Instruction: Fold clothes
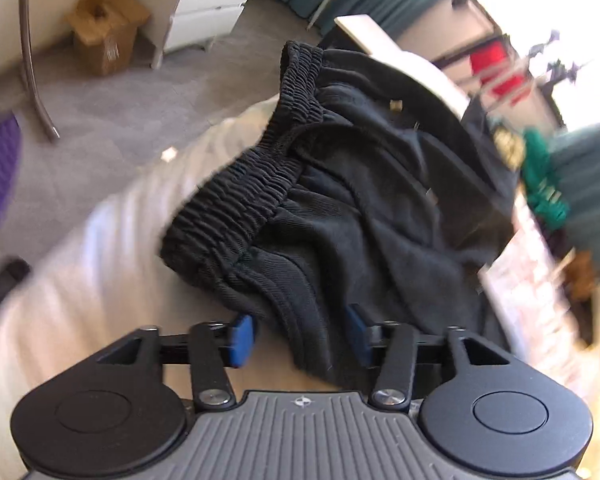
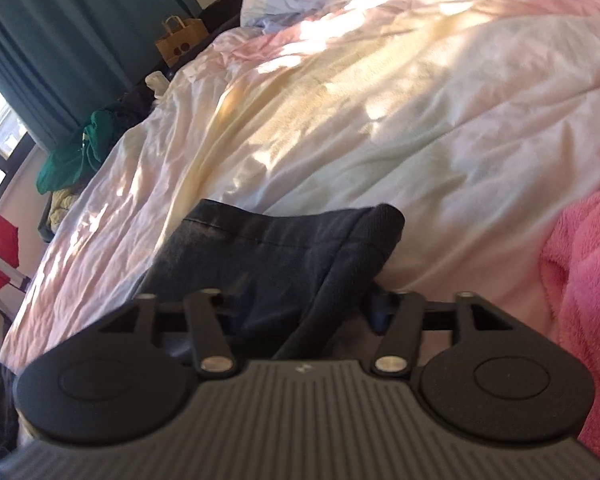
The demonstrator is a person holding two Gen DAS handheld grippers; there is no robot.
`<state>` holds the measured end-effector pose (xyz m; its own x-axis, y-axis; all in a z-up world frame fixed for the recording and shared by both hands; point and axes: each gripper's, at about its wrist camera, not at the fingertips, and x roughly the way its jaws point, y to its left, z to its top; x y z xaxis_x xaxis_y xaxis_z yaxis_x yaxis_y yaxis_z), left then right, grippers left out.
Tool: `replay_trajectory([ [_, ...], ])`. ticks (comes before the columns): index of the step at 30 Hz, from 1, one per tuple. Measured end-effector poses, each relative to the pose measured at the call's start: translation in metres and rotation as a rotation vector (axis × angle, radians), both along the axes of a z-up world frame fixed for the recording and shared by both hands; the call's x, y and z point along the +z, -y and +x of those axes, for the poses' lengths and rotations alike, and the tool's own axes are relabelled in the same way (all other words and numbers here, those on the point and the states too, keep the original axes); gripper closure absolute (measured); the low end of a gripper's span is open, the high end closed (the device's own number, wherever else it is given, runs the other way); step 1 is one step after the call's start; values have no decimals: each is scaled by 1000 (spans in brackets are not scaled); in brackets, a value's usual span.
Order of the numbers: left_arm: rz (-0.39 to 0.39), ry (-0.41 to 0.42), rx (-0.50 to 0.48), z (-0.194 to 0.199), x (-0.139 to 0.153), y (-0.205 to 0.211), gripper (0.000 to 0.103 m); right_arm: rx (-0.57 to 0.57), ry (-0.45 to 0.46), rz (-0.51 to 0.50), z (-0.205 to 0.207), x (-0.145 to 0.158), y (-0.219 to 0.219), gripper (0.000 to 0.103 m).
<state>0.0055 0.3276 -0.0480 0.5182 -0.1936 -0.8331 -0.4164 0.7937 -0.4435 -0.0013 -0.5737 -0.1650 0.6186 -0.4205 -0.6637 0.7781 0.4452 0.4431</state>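
The black pants (image 1: 340, 184) are seen on the bed (image 2: 340, 120), stretching from lower centre to upper right, cloth lying loose between the parted jaws of both left gripper (image 1: 300, 334) and right gripper (image 2: 300, 312).

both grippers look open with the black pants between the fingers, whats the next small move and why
Probably draw both grippers back clear of the cloth. The left gripper and right gripper stand open, pads apart, while the black pants lie bunched on the duvet, the elastic waistband crumpled. They need regripping to flatten.
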Motion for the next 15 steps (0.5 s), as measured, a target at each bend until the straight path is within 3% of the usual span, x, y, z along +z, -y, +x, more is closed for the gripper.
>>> replay_trajectory([
  [1, 57, 15, -12, -4, 8, 4, 33, 4, 0, -34, 0, 6, -3, 19],
  [2, 114, 29, -24, -8, 16, 7, 21, 7, -1, -68, 0, 12, -6, 21],
  [3, 170, 44, -35, -13, 24, 11, 18, 14, -5, -94, 0, 17, -9, 21],
  [8, 369, 171, -46, -30, 64, 34, 18, 75, 65, -190, -4, 47, -30, 21],
  [15, 461, 351, -177, -26, 85, 115, 18, 311, 192, -268, 0, 85, -95, 21],
])
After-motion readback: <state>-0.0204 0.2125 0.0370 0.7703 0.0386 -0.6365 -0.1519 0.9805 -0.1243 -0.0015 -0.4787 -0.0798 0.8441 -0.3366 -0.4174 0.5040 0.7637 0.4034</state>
